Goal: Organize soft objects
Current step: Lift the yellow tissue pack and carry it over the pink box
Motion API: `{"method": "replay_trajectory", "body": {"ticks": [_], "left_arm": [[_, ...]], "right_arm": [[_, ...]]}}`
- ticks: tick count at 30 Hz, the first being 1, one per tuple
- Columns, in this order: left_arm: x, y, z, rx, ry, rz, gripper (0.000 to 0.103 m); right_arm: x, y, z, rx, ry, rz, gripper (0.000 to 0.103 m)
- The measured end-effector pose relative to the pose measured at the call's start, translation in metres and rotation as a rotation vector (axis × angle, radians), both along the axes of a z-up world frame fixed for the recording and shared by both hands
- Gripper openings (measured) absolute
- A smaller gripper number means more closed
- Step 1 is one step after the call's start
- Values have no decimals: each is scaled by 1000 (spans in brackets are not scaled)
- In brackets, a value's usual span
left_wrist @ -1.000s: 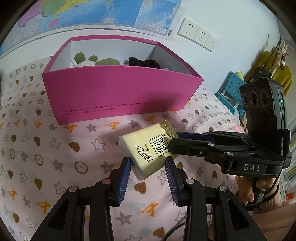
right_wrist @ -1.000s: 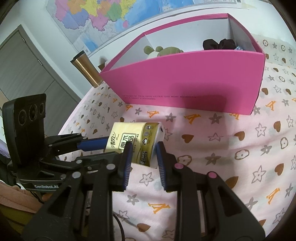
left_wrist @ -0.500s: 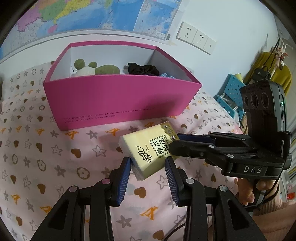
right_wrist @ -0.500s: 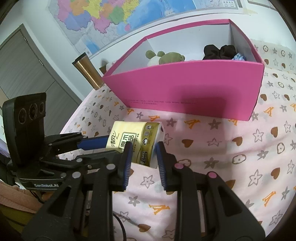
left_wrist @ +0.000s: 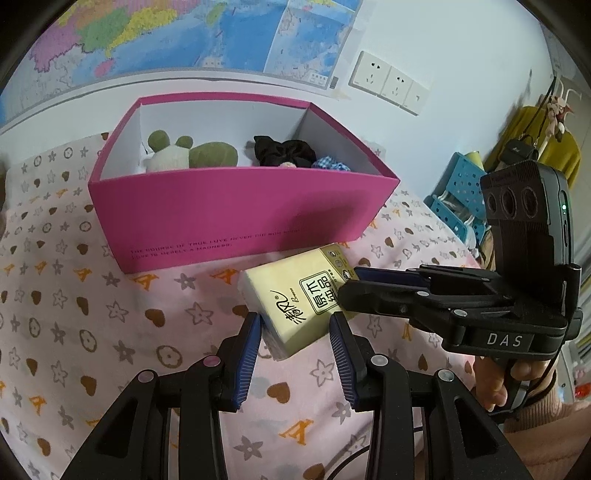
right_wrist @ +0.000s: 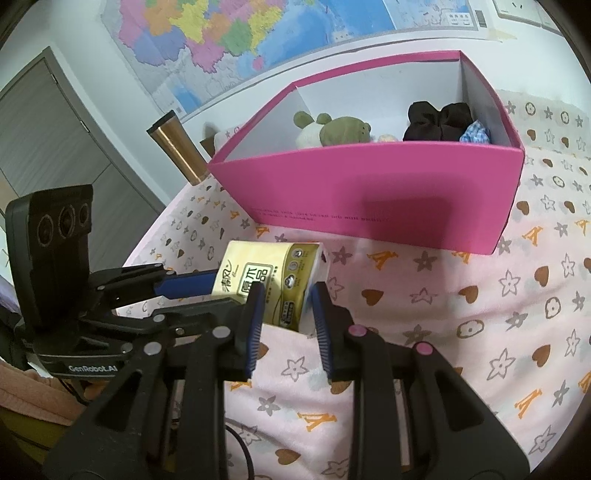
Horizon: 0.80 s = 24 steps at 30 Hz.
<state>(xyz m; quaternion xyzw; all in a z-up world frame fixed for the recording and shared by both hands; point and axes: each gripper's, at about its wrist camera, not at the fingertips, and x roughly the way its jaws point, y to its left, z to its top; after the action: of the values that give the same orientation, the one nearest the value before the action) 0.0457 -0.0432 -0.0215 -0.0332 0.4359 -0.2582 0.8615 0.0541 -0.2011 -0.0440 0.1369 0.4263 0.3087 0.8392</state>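
**user1:** Tissue pack [left_wrist: 295, 295] question. Who's actually got hold of it? It sits at about 12 o'clock just ahead of the left gripper [left_wrist: 295, 332], near corner tucked between the blue pads, over the pink star-and-heart blanket [left_wrist: 74, 332].

**user2:** Both, looks like. Left jaws are partway open, one pad touching the pack's near-left corner; whether the other pad touches I can't tell. The right gripper [right_wrist: 287, 310] comes in from 3 o'clock in the left view and its jaws are narrow, pressed against the pack's gold-printed end. One of its fingers lies over the top of the pack.

**user1:** And whether the pack is off the blanket?

**user2:** Can't tell for sure from either camera.

**user1:** What's past it?

**user2:** Pink box [left_wrist: 236, 214] at 12 o'clock, just beyond the pack, open top. Inside: a green-and-white plush toy [left_wrist: 184, 155] on the left, a black scrunchie [left_wrist: 282, 150] and a bit of blue checked fabric [left_wrist: 330, 165] on the right. Further back, a map [left_wrist: 177, 33] and wall sockets [left_wrist: 388, 83]. Right view also shows a copper tumbler [right_wrist: 177, 147] at 10 o'clock.
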Motion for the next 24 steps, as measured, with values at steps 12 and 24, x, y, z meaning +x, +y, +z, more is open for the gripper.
{"method": "replay_trajectory", "body": {"ticks": [12, 24], "left_arm": [[5, 1, 7, -2, -29, 0, 38], [11, 0, 15, 2, -63, -4, 38]], "right_arm": [[4, 0, 8, -3, -26, 1, 30], [7, -1, 16, -8, -57, -6, 30]]}}
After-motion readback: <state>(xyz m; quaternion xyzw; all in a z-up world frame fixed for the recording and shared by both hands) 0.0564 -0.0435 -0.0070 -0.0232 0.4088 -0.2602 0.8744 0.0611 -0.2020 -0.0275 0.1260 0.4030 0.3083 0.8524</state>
